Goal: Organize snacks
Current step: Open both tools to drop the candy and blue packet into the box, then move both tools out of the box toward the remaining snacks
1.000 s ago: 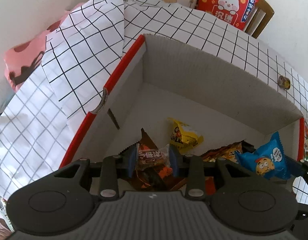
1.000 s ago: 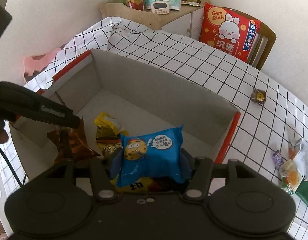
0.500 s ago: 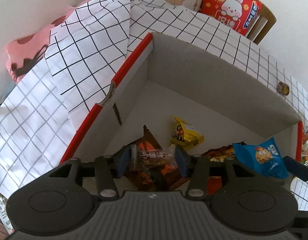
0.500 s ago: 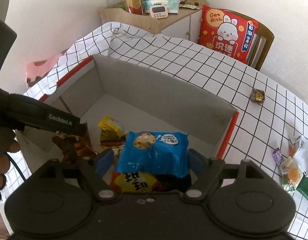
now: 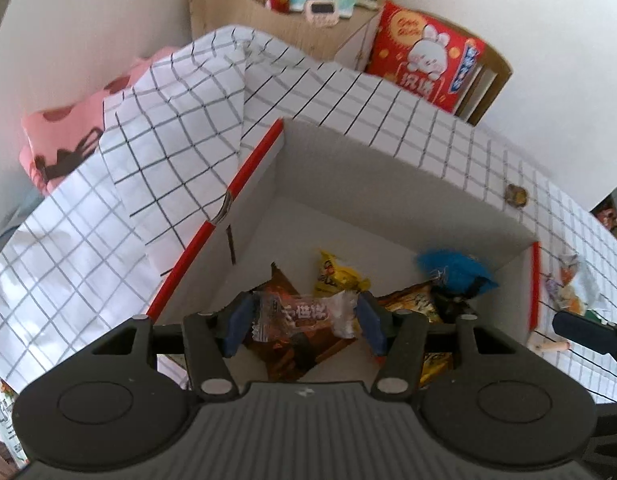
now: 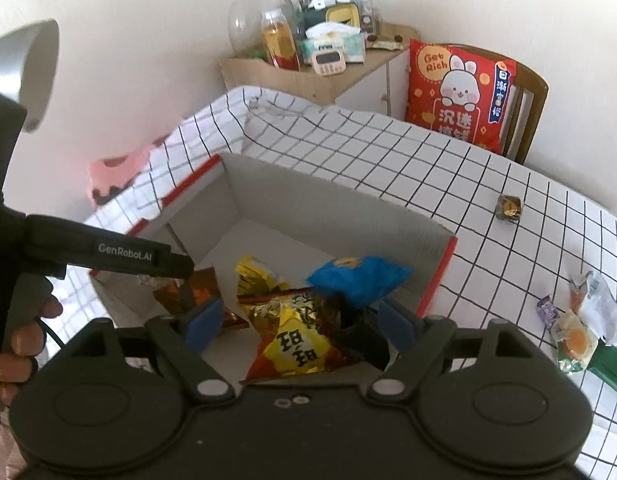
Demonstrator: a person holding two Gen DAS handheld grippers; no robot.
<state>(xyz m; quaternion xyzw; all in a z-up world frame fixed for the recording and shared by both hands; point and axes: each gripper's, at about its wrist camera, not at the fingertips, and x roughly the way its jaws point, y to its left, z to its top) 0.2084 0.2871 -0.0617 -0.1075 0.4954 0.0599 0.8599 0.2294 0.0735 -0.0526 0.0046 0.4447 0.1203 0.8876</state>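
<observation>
Over the cardboard box point(image 6: 340, 208), the right gripper point(image 6: 296, 322) stood released, its jaws just opened, the blue packet point(image 6: 358, 280) dropped inside; the left gripper point(image 5: 300, 320), jaws parting, flanked a wrapped candy point(image 5: 304, 314); several snacks point(image 6: 580, 320) remained on the checked tablecloth point(image 6: 428, 168).

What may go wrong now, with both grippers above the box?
1. The brown candy sits between the left gripper's just-opened fingers; its wrapper ends look close to the pads, so it might snag and lift out again.
2. The blue packet, released by the right gripper, lies tilted on the pile near the box's red edge; it may slide.
3. Loose snacks remain on the table's right side; an arm may sweep them off.
</observation>
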